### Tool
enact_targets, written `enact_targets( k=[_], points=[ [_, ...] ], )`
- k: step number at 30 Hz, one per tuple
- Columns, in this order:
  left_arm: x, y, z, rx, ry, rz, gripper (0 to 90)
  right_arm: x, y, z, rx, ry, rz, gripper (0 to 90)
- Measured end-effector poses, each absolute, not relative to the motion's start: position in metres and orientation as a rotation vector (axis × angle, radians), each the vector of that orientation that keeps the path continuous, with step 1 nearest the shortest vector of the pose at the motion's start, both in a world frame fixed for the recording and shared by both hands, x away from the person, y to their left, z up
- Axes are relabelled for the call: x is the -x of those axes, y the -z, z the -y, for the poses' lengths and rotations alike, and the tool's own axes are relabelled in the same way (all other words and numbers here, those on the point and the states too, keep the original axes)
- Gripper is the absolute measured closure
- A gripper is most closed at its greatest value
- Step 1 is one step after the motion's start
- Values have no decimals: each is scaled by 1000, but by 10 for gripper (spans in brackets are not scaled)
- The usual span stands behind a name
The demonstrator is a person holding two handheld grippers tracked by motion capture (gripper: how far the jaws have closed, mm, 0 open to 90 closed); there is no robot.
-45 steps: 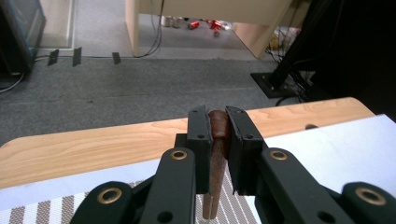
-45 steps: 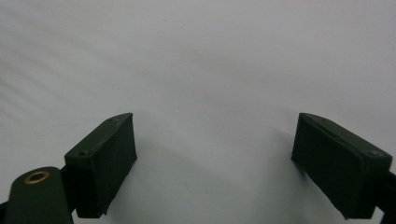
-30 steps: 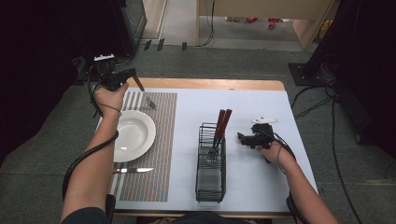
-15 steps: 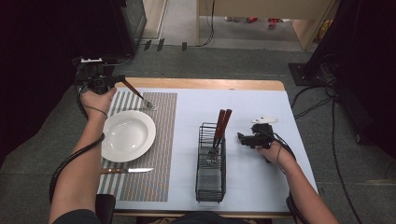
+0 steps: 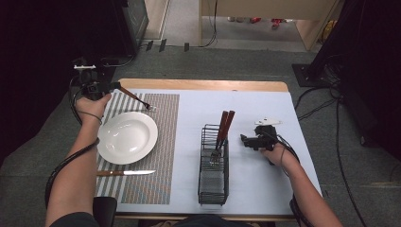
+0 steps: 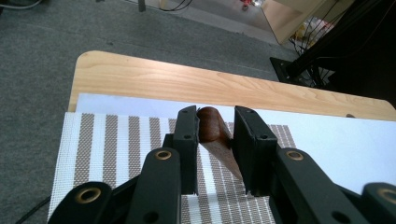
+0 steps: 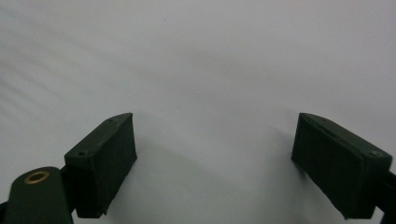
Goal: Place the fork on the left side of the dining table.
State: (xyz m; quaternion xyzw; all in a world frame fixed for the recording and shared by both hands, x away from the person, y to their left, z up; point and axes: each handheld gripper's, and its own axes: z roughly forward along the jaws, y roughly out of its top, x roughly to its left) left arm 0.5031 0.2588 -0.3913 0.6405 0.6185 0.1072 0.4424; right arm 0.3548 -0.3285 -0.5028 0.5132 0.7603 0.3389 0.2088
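Grey carpet around white-topped table [image 5: 265,113]; left jaws easing open beside fork handle [image 6: 215,135], right jaws wide.

Plate [image 5: 126,137]: white, round, resting on the striped placemat [image 5: 163,156].
Knife [image 5: 124,173]: wooden handle, lying flat on the placemat just below the plate, blade to the right.
Wire caddy [image 5: 213,177]: black, standing on the pale table cover [image 5: 265,189], right of the placemat.
Caddy contents [image 5: 224,125]: two brown handles leaning upright at the far end.
Floor [image 5: 236,61]: grey carpet, cables trailing.
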Motion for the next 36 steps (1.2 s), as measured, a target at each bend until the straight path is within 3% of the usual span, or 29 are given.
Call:
enact_targets(
  k=[36],
  points=[
    [-506,455,-291,-1467,-96,-1642,624,-355,503,329,-1429,-943,-2116,130]
  ],
)
